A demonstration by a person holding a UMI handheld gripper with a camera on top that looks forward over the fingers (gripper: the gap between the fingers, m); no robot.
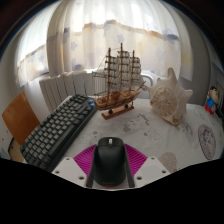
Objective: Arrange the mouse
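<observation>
Hand-held gripper (110, 172) level — mouse (109, 159) between fingers

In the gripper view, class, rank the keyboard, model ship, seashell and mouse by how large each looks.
1. keyboard
2. model ship
3. mouse and seashell: look alike, so unranked; the mouse lies between the fingers of the gripper, so nearness to the camera enlarges it.

Backlit curtained window (100, 30) and white radiator (62, 88) behind a pale patterned tabletop (150, 125).
</observation>
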